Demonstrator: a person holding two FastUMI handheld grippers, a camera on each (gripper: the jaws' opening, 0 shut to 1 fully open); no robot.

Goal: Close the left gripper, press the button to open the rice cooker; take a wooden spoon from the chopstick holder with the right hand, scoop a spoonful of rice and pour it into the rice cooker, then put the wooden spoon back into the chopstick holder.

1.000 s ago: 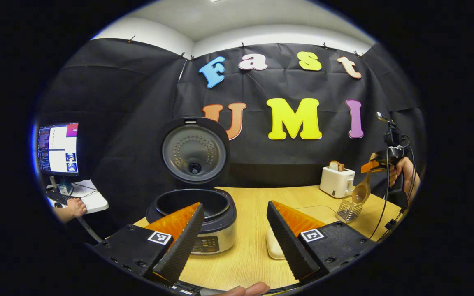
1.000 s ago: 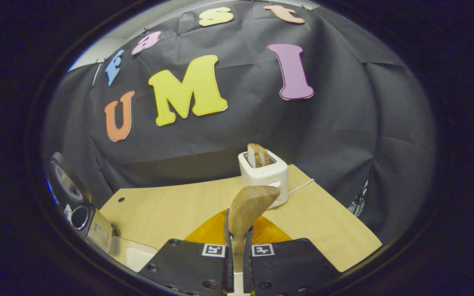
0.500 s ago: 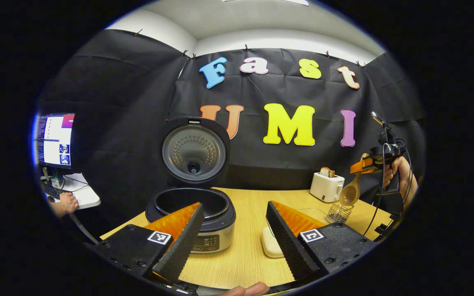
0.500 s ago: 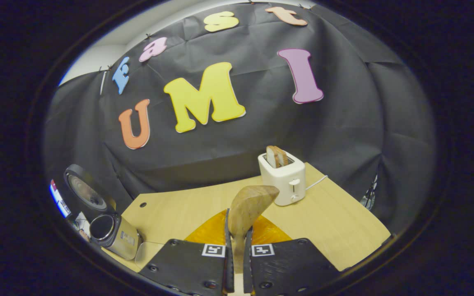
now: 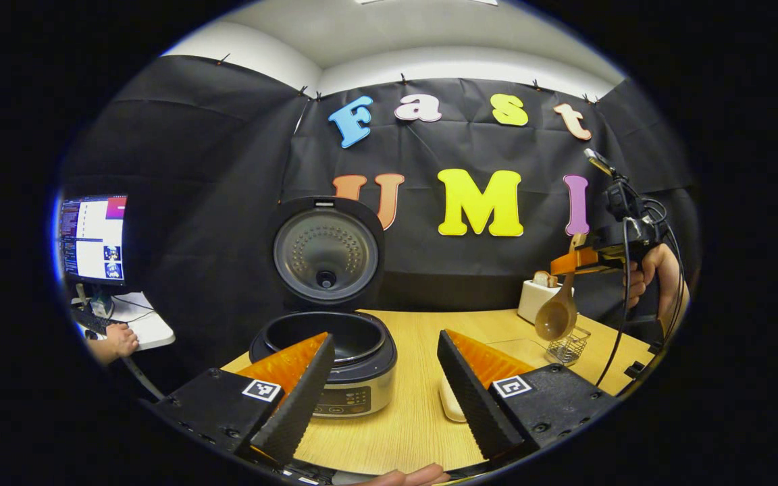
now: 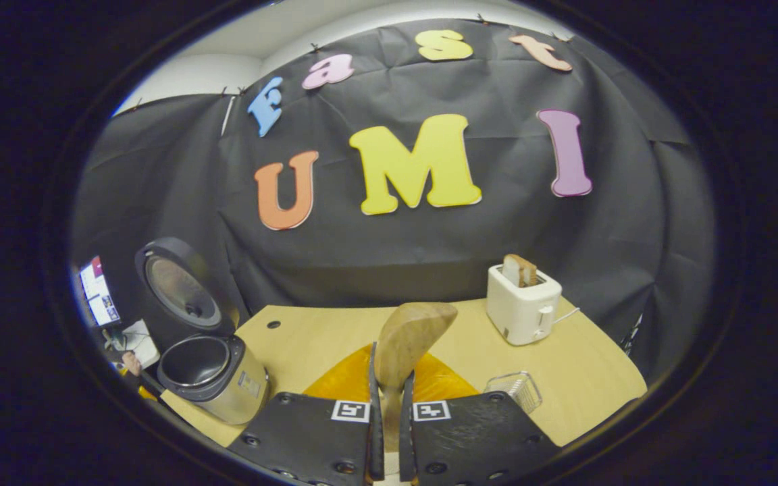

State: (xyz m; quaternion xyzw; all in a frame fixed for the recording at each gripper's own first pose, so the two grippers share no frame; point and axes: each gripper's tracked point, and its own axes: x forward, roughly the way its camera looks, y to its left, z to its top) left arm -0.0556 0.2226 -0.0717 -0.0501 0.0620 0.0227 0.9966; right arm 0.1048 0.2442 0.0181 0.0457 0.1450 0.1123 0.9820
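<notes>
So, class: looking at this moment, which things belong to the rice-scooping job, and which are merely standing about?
Belong to the job:
- rice cooker, lid up
- wooden spoon, clamped in the right gripper
- chopstick holder, a wire basket
- left gripper, open
- pale dish, contents hidden

Just about:
- toaster with bread
- monitor
- table

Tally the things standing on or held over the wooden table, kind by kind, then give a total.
Rice cooker: 1
Toaster: 1
Wooden spoon, in the right claw: 1
Wire chopstick holder: 1
White dish: 1
Total: 5
</notes>
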